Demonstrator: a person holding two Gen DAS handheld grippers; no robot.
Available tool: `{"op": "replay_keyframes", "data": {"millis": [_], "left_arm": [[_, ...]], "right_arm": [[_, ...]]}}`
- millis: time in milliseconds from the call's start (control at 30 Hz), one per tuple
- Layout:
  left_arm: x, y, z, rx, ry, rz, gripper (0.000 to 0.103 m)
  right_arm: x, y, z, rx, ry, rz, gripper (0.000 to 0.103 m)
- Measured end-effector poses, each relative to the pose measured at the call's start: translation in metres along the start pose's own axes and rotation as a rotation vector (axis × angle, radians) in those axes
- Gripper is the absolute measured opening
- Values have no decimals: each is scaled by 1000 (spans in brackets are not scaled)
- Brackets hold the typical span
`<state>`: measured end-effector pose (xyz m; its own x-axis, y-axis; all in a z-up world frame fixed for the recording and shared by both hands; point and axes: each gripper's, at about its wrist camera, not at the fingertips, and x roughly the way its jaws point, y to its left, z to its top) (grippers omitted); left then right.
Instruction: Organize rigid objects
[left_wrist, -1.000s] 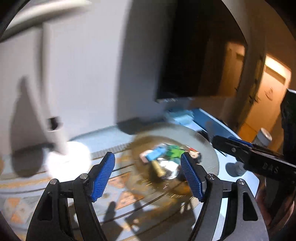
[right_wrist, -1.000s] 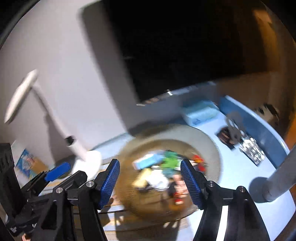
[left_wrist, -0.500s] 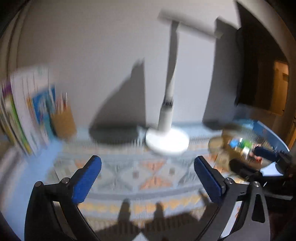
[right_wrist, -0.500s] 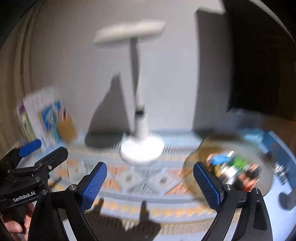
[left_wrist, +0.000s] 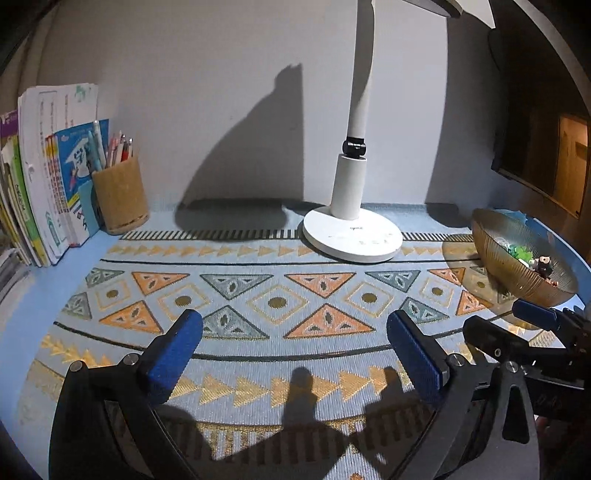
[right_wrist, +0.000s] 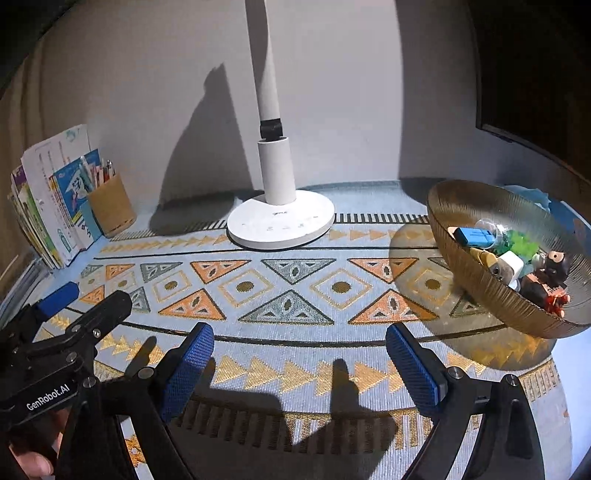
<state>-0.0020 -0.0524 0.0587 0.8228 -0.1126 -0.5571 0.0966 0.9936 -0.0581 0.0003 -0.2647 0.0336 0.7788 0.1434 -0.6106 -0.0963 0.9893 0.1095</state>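
A golden ribbed bowl (right_wrist: 480, 291) stands at the right of the patterned mat. It holds several small things: a blue block (right_wrist: 474, 236), a green toy (right_wrist: 521, 242), a white cube (right_wrist: 511, 264) and a dark figurine (right_wrist: 554, 266). In the left wrist view the bowl (left_wrist: 509, 266) sits at the far right. My left gripper (left_wrist: 293, 332) hovers open over the mat with nothing between its blue pads. My right gripper (right_wrist: 301, 343) is open too, empty, left of the bowl. Each gripper shows in the other's view: the right gripper (left_wrist: 517, 328) and the left gripper (right_wrist: 77, 310).
A white desk lamp (right_wrist: 280, 225) stands on the mat (right_wrist: 295, 288) by the wall. A tan pen holder (right_wrist: 110, 210) and upright books (right_wrist: 48, 214) fill the back left corner. A dark screen (right_wrist: 535, 92) hangs at the right. A hand (right_wrist: 33, 461) holds the left gripper.
Both views swung away from the bowl, leftward and down over the mat. Both grippers' jaws spread wider. The bowl now sits at the right edge.
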Motion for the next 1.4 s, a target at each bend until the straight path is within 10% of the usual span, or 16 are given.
{"op": "replay_keyframes", "data": {"millis": [1400], "left_arm": [[4, 0, -3, -1, 27, 8, 100]], "right_arm": [[8, -4, -3, 32, 55, 16, 94]]}}
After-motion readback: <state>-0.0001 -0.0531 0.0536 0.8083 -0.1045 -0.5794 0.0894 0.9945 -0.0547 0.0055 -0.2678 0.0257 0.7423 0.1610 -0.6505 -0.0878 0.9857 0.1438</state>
